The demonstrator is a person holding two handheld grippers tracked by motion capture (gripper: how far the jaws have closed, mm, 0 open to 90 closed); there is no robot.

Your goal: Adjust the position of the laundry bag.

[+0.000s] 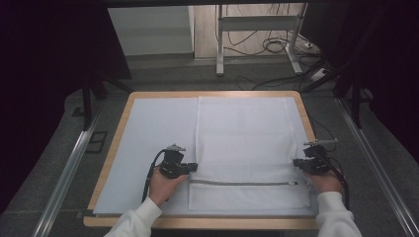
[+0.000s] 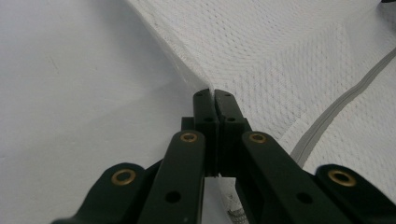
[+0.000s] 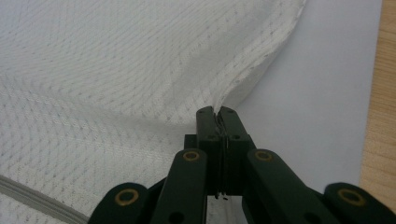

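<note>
Two hand-held grippers (image 1: 191, 167) (image 1: 296, 162) pinch mesh bag (image 1: 244, 143) edges.

One white mesh laundry bag (image 1: 245, 148) with one grey zipper (image 1: 243, 183). One pale sheet (image 1: 158, 143) spread under it. One wooden desk (image 1: 110, 163). Two grippers, left gripper (image 1: 191, 167) and right gripper (image 1: 296, 162), each with two black jaws, both pairs clamped on bag edges. Two hands, two white sleeves.
</note>
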